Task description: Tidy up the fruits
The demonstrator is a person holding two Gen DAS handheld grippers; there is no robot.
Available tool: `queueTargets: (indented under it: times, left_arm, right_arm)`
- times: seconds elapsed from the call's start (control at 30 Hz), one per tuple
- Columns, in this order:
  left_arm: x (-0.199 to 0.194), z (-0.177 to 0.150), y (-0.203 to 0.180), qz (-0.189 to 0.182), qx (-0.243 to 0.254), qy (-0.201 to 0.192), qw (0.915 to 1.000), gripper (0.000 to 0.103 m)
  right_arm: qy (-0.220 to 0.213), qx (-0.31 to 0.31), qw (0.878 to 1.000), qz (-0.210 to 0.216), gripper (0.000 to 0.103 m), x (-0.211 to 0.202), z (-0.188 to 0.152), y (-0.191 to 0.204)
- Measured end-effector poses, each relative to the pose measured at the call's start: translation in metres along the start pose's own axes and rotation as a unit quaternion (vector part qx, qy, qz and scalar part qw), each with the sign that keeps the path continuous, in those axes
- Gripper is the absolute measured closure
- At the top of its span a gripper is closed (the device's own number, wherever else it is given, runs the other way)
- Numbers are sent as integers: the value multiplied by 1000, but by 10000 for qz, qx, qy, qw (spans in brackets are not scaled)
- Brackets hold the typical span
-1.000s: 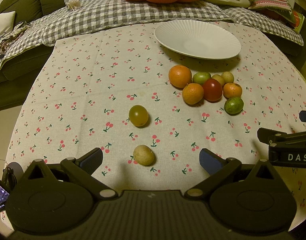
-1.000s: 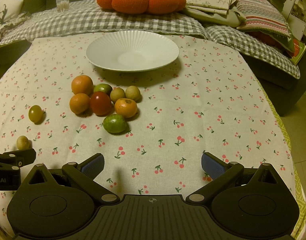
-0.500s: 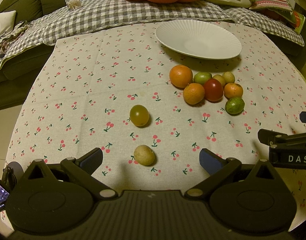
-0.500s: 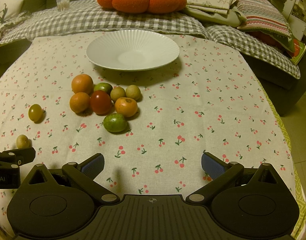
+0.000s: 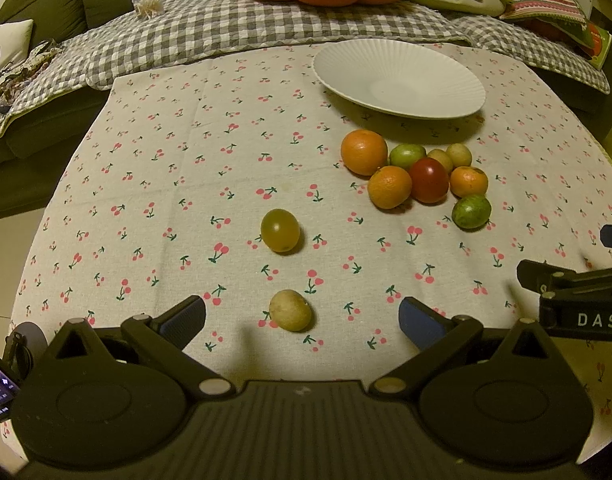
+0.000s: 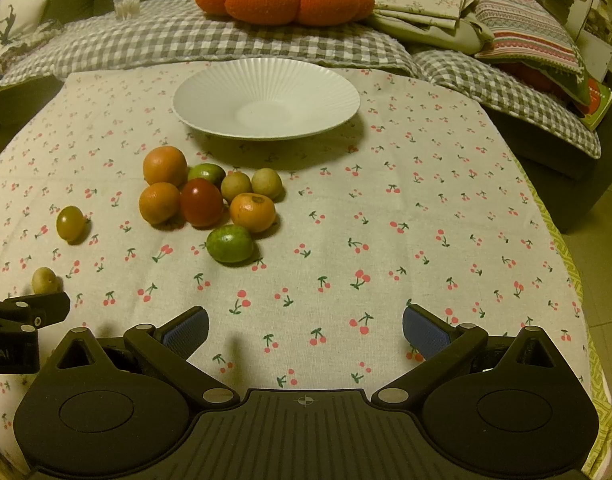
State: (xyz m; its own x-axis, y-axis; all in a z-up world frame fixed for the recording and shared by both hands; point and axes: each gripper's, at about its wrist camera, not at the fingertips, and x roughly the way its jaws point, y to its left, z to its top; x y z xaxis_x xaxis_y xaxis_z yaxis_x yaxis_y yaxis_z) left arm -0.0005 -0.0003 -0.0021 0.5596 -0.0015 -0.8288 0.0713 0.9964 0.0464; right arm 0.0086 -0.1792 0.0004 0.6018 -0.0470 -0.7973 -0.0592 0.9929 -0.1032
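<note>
Left gripper point(image 5: 302, 316): jaws spread wide, holding nothing; hovers low over the near edge of the cherry-print tablecloth point(image 5: 178, 184).
Right gripper point(image 6: 306, 330): jaws equally wide, empty; hangs over bare cloth, well apart from any fruit.
Plate point(image 6: 326, 84): white ribbed dish at the far side of the cloth, nothing in it.
Main cluster: eight fruits bunched just in front of the plate, most touching a neighbour. Large orange point(image 6: 165, 166), smaller orange point(image 6: 159, 203), red tomato point(image 6: 201, 202), mandarin point(image 6: 252, 212), green fruit point(image 6: 207, 172) behind the tomato, two small tan round fruits point(image 6: 236, 186) and point(image 6: 267, 183), and a lime-like green fruit point(image 6: 230, 243) at the near edge.
Strays: yellow-green grape-like fruit point(image 5: 280, 230) alone mid-cloth, well left of the cluster; small tan fruit point(image 5: 291, 315) nearer still, lying between the left gripper's fingertips in the left wrist view, not touched.
Progress: none visible. All ten fruits sit on the cloth; the plate has received nothing.
Remaining: every fruit, presumably to the plate.
Likely first pick (judgement): the small tan stray, since the left jaws already frame it; needs a short descent and close.
Risk (judgement): round fruit may roll on the cloth if nudged off-centre.
</note>
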Motion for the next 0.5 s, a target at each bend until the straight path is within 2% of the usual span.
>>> queueTargets:
  times: [0.2,0.5]
  left_arm:
    - [3,0,3,-31,9,-19,10000,1]
    - [17,8,26,-327,-132,75,9993,1]
  right_arm:
    - [-4,-1,10000,-12,0,0,0,-1]
    - [-65,123,9995,267,0,1,6,-12]
